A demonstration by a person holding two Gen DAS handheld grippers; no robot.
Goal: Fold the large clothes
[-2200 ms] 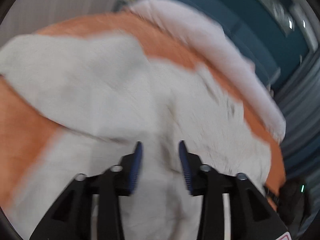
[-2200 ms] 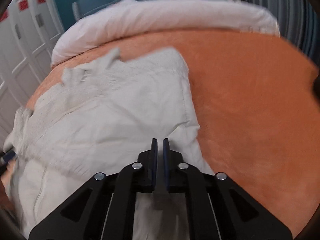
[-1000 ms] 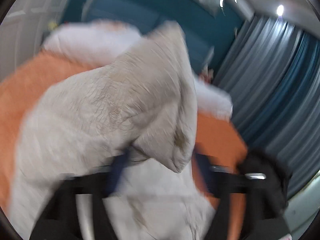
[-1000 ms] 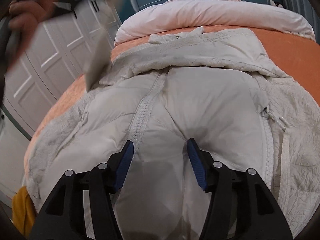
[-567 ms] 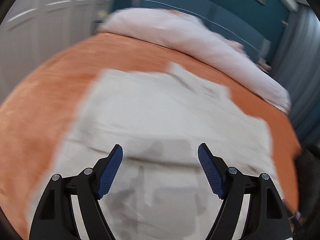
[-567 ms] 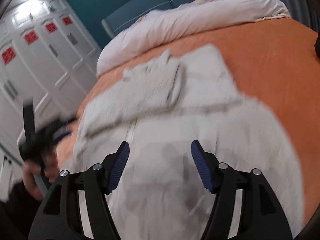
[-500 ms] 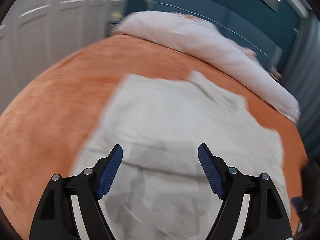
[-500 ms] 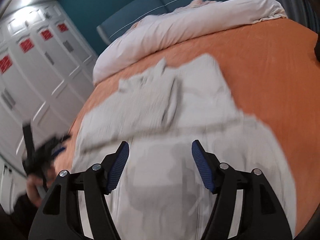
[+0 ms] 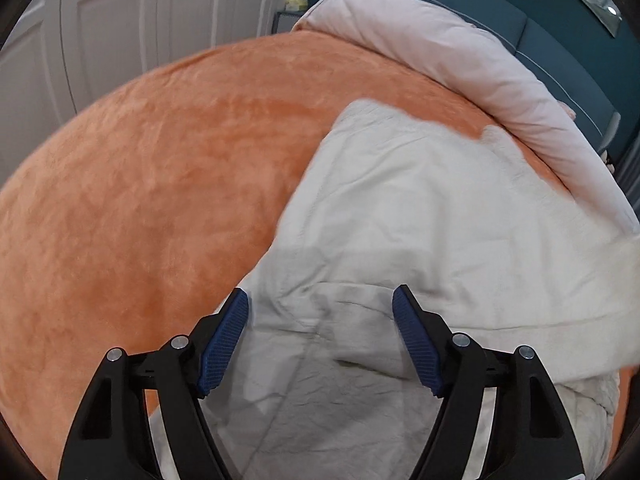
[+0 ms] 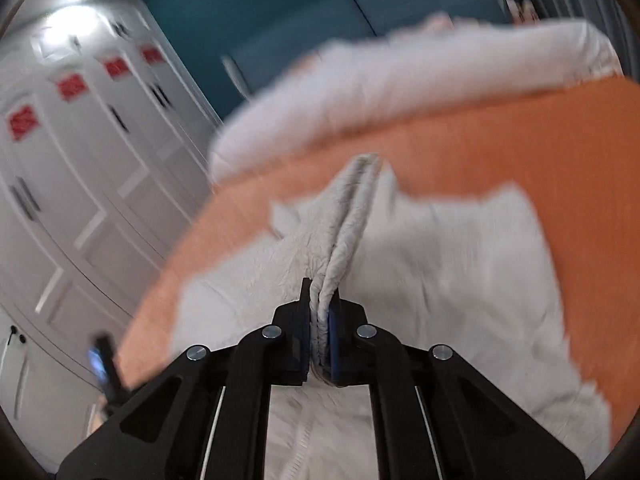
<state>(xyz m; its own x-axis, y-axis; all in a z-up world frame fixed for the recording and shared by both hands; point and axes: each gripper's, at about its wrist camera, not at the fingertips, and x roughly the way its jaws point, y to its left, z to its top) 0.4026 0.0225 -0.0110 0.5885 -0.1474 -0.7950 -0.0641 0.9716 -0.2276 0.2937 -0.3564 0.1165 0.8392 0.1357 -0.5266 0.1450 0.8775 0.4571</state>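
Note:
A large off-white padded jacket (image 9: pixel 420 220) lies on an orange bedspread (image 9: pixel 160 180). My left gripper (image 9: pixel 320 308) is open and empty, hovering over the jacket's near left part. In the right wrist view the jacket (image 10: pixel 460 272) spreads over the bedspread (image 10: pixel 540 140). My right gripper (image 10: pixel 320 296) is shut on a pinched ridge of the jacket's fabric (image 10: pixel 352 216), which runs away from the fingers in a raised fold. The right wrist view is blurred.
A pale pink rolled duvet (image 9: pixel 460 52) lies along the head of the bed, with a teal headboard (image 9: pixel 560 28) behind. White wardrobe doors (image 10: pixel 60 180) stand at the left. The other gripper's handle (image 10: pixel 104 364) shows at the bed's left edge.
My right gripper has shut on a fold of the jacket; half a second ago it was open above it. My left gripper stays open and has shifted left.

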